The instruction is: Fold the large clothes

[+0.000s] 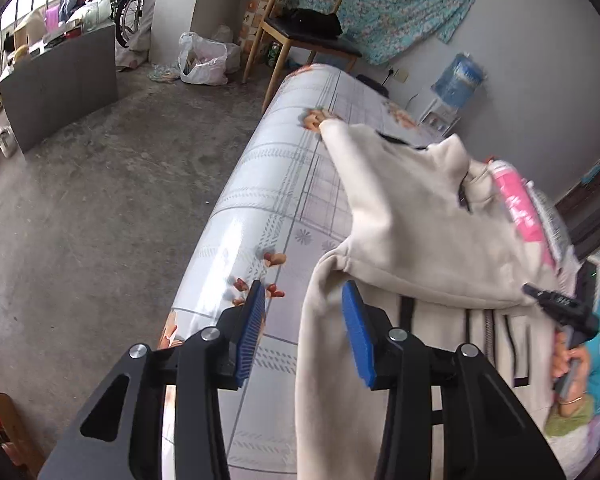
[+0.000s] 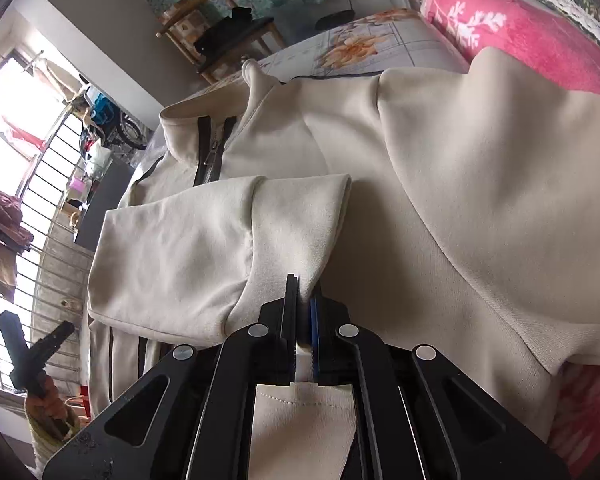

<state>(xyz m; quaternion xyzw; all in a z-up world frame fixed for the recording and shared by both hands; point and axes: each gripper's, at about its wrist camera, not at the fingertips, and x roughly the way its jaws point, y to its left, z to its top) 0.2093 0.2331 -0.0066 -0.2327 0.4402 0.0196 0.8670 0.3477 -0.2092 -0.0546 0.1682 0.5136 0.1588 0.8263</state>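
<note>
A glossy plastic-covered table (image 1: 260,216), printed with grey grid lines and orange flowers, stood on a bare concrete floor (image 1: 80,200) in a cluttered room with a wooden chair (image 1: 300,28) and a barred window (image 2: 24,152). Across the table lay the cream zip-up jacket (image 2: 440,184), soft and matte with dark trim, one sleeve folded over its chest. The right gripper (image 2: 304,300) pinched that sleeve's fabric tightly, while the left gripper (image 1: 304,320) hung partly open over the jacket's edge, gripping nothing.
</note>
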